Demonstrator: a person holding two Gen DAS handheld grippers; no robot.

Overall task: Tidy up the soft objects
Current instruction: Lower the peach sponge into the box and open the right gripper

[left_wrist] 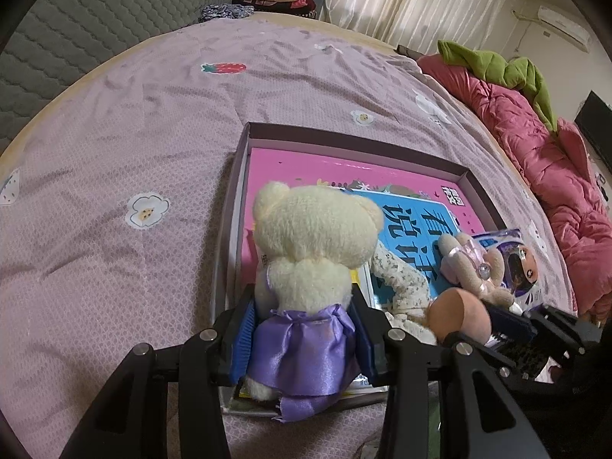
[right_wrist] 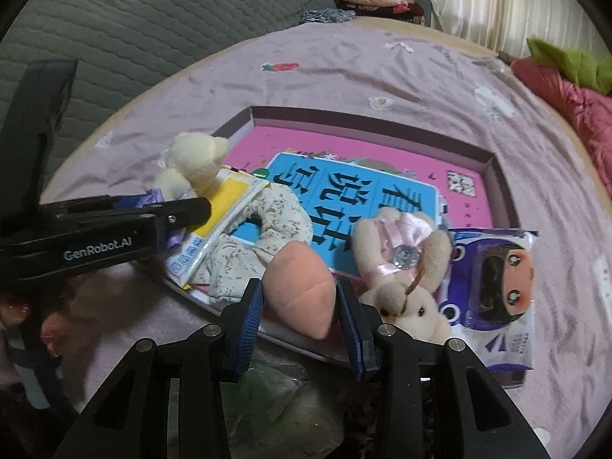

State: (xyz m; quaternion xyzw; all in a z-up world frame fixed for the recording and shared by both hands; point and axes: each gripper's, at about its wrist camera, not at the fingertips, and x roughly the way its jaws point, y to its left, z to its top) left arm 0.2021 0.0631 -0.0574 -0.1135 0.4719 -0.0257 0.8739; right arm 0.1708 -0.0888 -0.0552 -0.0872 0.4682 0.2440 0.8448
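A bed covered in a pale lilac bedspread [left_wrist: 145, 122] printed with small flowers and a strawberry fills most of both views, with a grey quilted headboard [left_wrist: 76, 30] behind it and a crumpled pink quilt [left_wrist: 535, 160] along the right edge. On the bedspread lies a shallow open box [left_wrist: 359, 139] with dark purple walls, and inside it a large pink and blue book [right_wrist: 367, 191] with bold Chinese characters lies flat. The left gripper [left_wrist: 302, 340] is clamped on a cream teddy bear [left_wrist: 317, 237] in a shiny purple dress, its blue pads pressing the bear's waist from both sides — the bear is upright at the near left corner of the box. The right gripper [right_wrist: 300, 306] is closed around a peach-coloured plush piece [right_wrist: 302, 287] at the box's near edge, both pads touching it. Beside that, a floral fabric doll [right_wrist: 267, 225] lies on the book, touching a yellow and white packet [right_wrist: 218, 222]. A small tan plush bunny [right_wrist: 401, 264] with a pink ribbon lies head toward the camera, just right of the peach plush, overlapping a purple packet [right_wrist: 497, 290] printed with a cartoon girl's face.
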